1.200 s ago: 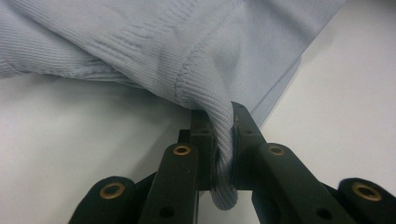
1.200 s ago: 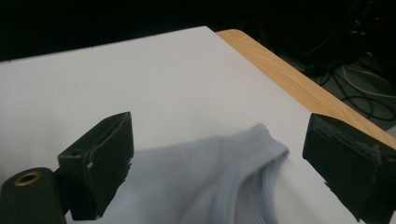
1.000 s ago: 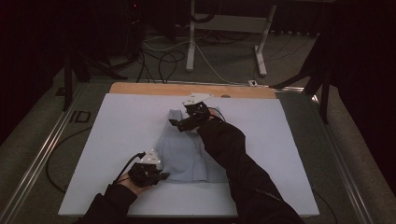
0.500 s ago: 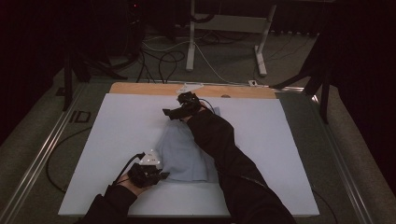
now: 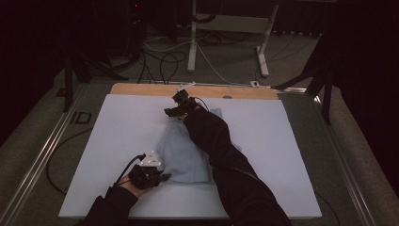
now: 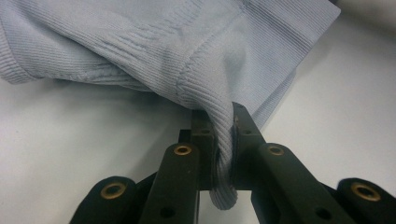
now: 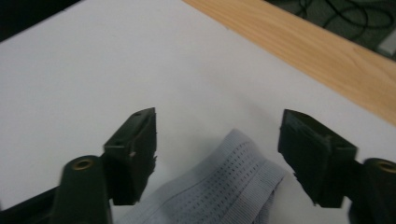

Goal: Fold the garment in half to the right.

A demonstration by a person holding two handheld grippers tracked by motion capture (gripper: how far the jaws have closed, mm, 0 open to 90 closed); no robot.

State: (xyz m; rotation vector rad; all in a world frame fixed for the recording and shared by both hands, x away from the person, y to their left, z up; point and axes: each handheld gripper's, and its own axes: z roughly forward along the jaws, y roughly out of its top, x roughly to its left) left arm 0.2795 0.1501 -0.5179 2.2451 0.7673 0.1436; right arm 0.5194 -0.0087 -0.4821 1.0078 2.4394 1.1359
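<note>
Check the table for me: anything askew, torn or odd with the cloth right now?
Nothing torn or spilled. The light blue garment lies rumpled rather than flat on the white table. The left gripper pinches a ribbed fold at its near edge; the right gripper is open above the far edge.

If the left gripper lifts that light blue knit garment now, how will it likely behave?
The garment looks soft and ribbed, bunching where the left gripper pinches it, so it would probably drape limply. It likely weighs little. Its knit texture probably resists slipping from the shut jaws.
</note>
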